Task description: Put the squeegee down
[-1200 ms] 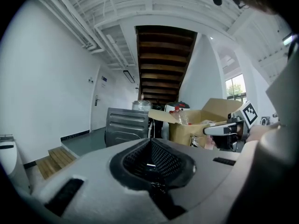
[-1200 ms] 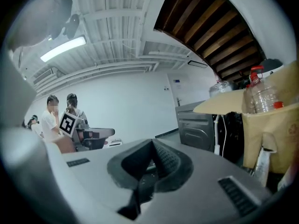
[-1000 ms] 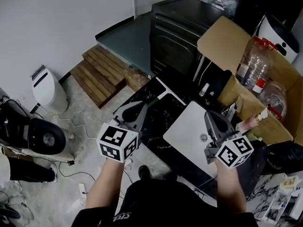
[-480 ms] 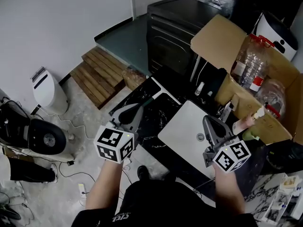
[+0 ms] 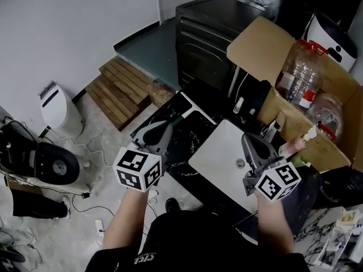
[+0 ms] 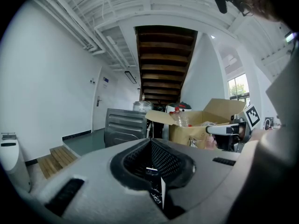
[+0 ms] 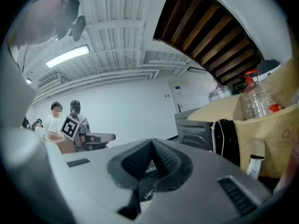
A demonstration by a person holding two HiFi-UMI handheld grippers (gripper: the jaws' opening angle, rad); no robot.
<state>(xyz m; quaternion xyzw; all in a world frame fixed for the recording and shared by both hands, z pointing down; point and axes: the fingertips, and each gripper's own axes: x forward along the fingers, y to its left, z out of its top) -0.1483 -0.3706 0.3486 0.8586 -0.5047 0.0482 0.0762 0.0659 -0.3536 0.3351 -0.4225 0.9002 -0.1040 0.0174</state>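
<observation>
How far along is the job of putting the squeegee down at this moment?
Done, it seems: the left gripper and the right gripper are both shut, with nothing between the jaws. In hand: nothing; both hang above the dark table. Left: perhaps nothing, but I cannot pick out the squeegee in any view, so its resting place is unconfirmed.
</observation>
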